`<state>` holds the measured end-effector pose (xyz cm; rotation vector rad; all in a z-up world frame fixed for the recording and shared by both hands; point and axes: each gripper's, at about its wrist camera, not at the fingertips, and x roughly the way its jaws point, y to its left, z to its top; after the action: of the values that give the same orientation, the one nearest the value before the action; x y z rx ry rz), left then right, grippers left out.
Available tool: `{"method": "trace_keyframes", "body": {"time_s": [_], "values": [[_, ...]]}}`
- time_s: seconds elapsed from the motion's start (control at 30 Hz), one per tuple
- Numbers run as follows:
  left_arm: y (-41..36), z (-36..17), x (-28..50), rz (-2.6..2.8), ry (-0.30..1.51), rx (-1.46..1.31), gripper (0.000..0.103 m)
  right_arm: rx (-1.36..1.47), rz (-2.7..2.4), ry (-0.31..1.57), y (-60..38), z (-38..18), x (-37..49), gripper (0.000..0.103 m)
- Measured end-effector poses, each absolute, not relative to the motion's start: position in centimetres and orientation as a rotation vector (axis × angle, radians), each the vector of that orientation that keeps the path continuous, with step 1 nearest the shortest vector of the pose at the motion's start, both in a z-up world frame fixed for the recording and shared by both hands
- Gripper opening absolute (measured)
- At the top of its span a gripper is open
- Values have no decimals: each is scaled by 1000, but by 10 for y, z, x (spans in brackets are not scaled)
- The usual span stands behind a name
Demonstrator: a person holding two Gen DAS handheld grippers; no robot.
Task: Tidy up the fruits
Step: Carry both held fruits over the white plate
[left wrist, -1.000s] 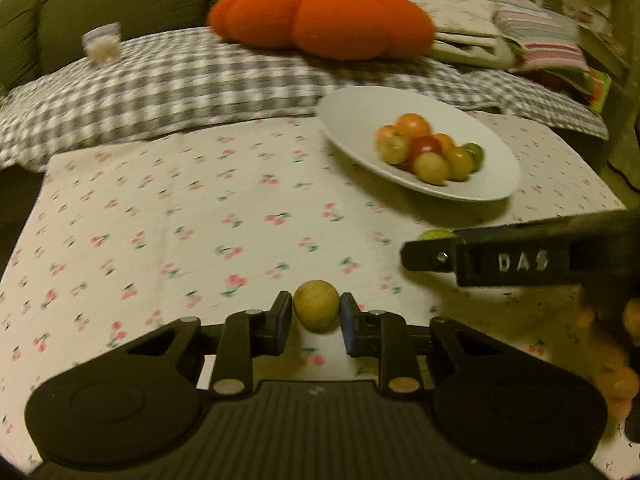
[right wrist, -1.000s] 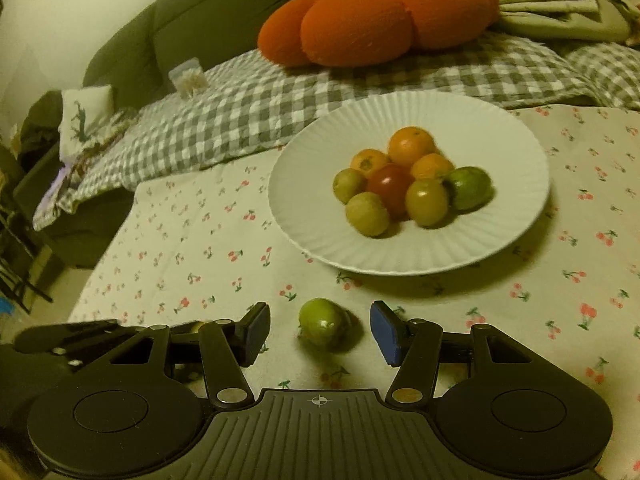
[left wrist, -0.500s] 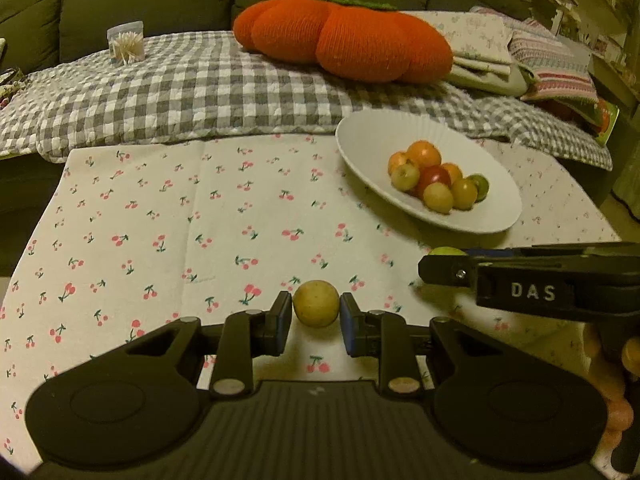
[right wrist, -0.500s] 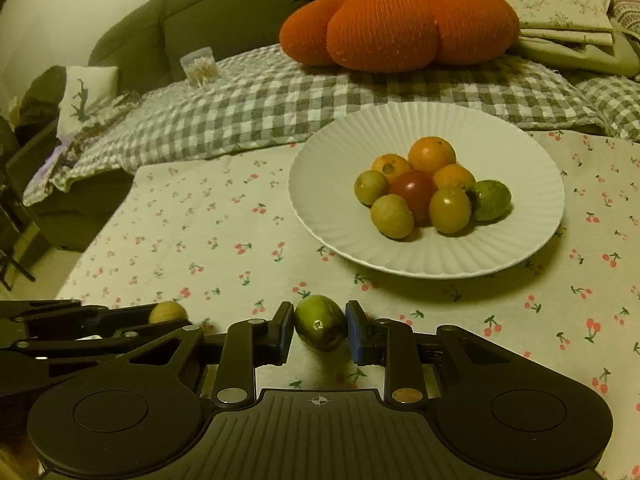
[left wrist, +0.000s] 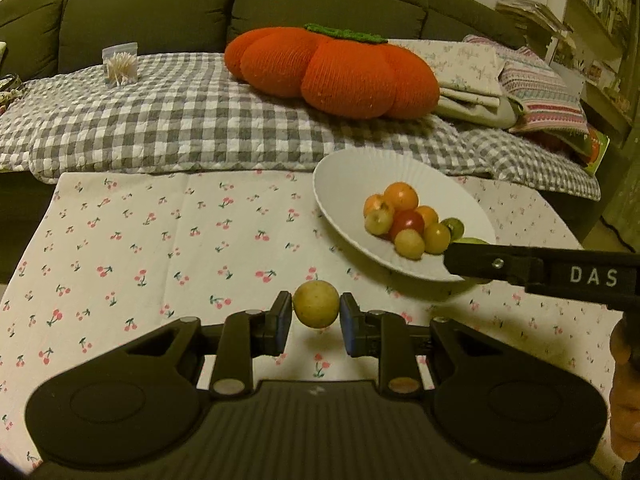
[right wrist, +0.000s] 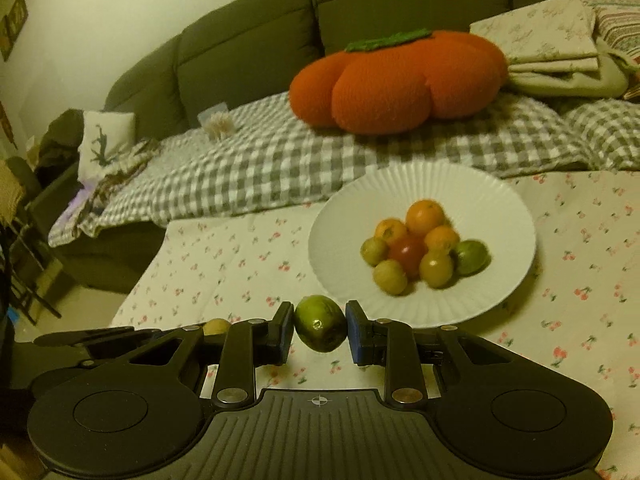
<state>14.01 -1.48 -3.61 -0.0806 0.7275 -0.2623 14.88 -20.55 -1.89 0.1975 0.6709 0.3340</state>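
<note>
You are holding the left hand-held gripper [left wrist: 316, 317] pinched on a yellow fruit [left wrist: 316, 304], both pads pressing its sides, and the fruit is hanging clear of the cherry-print cloth on the desk [left wrist: 168, 248], its shadow lying below it. You are holding the right hand-held gripper [right wrist: 320, 327] clamped on a green fruit [right wrist: 321, 323], likewise gripped side to side and off the cloth. In the right wrist view the left tool is showing low at the left edge with its yellow fruit just visible, so the two tools are sitting side by side. The white plate [right wrist: 496, 216] is lying ahead of both: nearly straight in front of the right tool and slightly to its right, but ahead and well to the right of the left tool, whose view is being partly crossed by the right tool's black finger. Judged from this, the right one is nearer and has the straighter path. The plate is already carrying a cluster of small fruits [right wrist: 420, 248] at its centre; bare rim is remaining on the near side. Beyond it, a checked blanket [left wrist: 168, 120] and an orange pumpkin cushion [left wrist: 332, 72] are resting on the sofa.
</note>
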Motion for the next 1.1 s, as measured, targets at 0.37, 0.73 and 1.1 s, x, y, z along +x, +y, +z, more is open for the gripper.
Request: {"method": "trace_keyframes", "body": {"time_s": [0.37, 0.73, 1.1], "values": [[-30, -27, 159, -284, 687, -105, 24, 262, 251, 628, -245, -6, 158, 27], [-70, -36, 185, -375, 666, -86, 24, 371, 147, 629, -295, -11, 190, 27], [-131, -52, 182, -456, 657, 109, 24, 337, 132, 670, -303, -33, 226, 27]]}}
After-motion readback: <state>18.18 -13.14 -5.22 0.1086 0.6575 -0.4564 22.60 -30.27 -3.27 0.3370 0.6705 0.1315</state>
